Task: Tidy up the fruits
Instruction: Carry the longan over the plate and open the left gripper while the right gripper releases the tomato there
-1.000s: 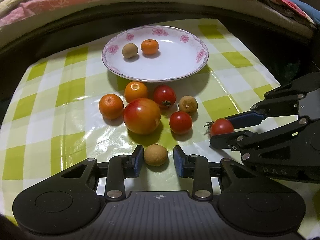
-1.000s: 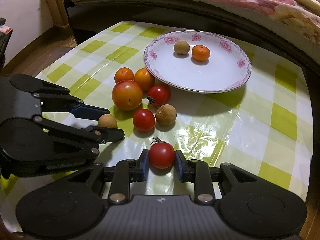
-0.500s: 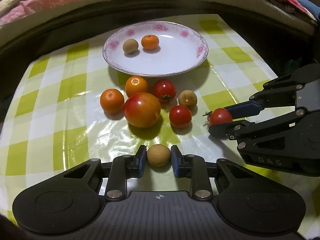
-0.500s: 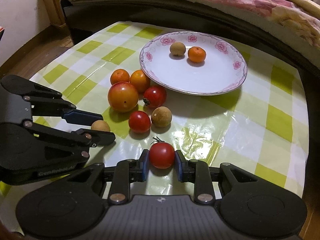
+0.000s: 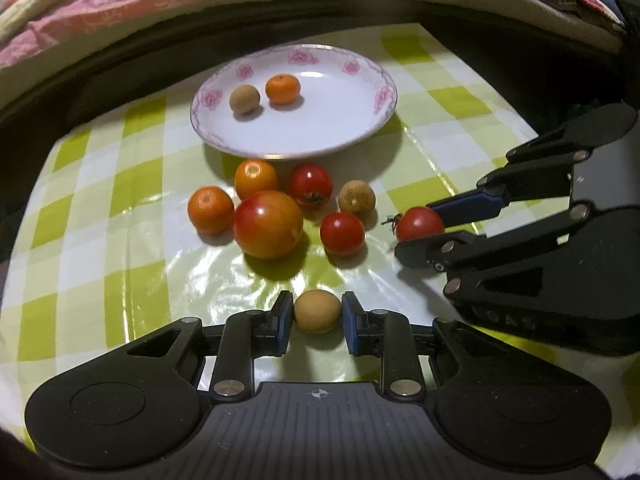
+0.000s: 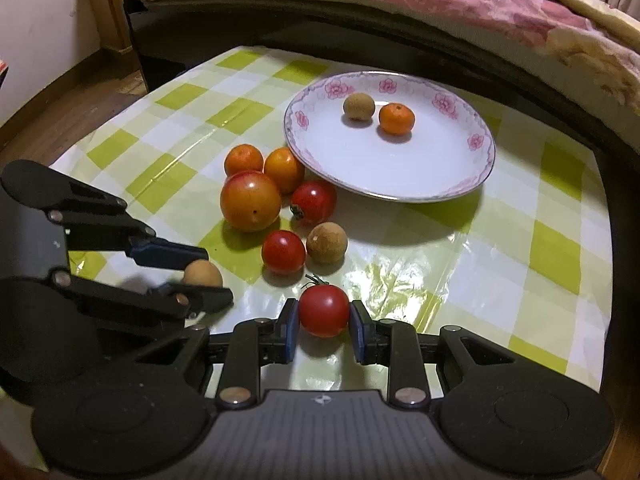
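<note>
Surface: glossy tablecloth (image 5: 100, 216) in green-and-white check, wrinkled, catching glare; dark bed frame and pink floral bedding (image 6: 460, 4) beyond its far edge, wood floor (image 6: 60, 104) and pale wall far left of the right gripper.

Left gripper (image 5: 317, 317): pads clamped on a tan longan (image 5: 318, 311), low over the cloth.

Ahead of both grippers: loose cluster, large red-orange tomato (image 5: 268, 224), two small oranges, two cherry tomatoes, one longan.

Farther ahead: white plate (image 6: 460, 168), pink flower rim, holding one longan (image 6: 359, 107) and one orange (image 6: 396, 119), just beside each other.

Right gripper (image 6: 324, 317), just right of the left one: closed on a stemmed cherry tomato (image 6: 323, 310).

Writing: raised lettering on each gripper's side, unreadable.
</note>
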`<act>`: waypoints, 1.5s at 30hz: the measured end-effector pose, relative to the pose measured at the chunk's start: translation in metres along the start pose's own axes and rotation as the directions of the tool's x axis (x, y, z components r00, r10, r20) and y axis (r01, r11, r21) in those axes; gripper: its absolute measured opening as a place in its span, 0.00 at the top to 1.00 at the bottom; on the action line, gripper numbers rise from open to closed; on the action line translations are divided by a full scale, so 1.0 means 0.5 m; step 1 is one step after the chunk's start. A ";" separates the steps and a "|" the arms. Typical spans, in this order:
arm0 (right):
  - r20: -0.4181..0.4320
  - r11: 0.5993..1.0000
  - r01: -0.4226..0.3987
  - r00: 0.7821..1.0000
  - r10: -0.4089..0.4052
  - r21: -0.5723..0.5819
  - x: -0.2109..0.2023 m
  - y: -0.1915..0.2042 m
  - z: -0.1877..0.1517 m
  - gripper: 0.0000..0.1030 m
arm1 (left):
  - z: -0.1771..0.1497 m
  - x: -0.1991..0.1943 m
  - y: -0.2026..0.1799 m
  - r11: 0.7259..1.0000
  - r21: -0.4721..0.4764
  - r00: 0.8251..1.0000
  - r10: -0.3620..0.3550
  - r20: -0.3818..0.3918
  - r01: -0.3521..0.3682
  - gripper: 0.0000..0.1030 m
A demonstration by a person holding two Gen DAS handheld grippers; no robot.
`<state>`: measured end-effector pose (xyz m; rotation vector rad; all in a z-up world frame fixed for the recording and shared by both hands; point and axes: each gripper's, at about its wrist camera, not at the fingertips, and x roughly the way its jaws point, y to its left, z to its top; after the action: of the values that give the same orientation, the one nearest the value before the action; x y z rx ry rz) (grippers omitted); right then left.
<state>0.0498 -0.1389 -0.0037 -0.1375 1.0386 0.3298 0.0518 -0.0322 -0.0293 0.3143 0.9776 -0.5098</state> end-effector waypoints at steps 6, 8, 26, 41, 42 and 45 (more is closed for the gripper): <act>0.025 1.000 0.012 1.000 -0.012 0.008 -0.011 -0.004 0.008 0.70 | 0.020 -0.014 0.002 1.000 -0.009 0.999 0.016 0.029 -0.016 0.68; 0.032 1.000 0.015 0.999 -0.015 0.013 -0.014 -0.006 0.010 0.70 | 0.024 -0.014 0.000 1.000 -0.008 0.999 0.020 0.033 -0.019 0.68; 0.098 0.997 0.058 0.993 -0.063 0.048 -0.042 -0.036 0.054 0.70 | 0.079 -0.026 -0.001 0.998 -0.010 0.994 0.060 0.094 -0.059 0.69; 0.137 0.992 0.083 0.986 -0.096 0.097 -0.038 -0.081 0.103 0.70 | 0.142 -0.007 0.011 0.996 -0.004 0.987 0.088 0.131 -0.088 0.69; 0.137 0.992 0.082 0.986 -0.095 0.097 -0.035 -0.084 0.107 0.70 | 0.145 -0.004 0.013 0.996 -0.008 0.987 0.089 0.131 -0.089 0.69; 0.143 0.993 0.087 0.985 -0.099 0.084 -0.027 -0.088 0.119 0.70 | 0.153 0.002 0.021 0.996 -0.025 0.988 0.086 0.130 -0.083 0.69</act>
<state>0.1068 -0.1674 0.0361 -0.0898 0.8948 0.2110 0.1121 -0.0597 0.0105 0.3001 0.8373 -0.4379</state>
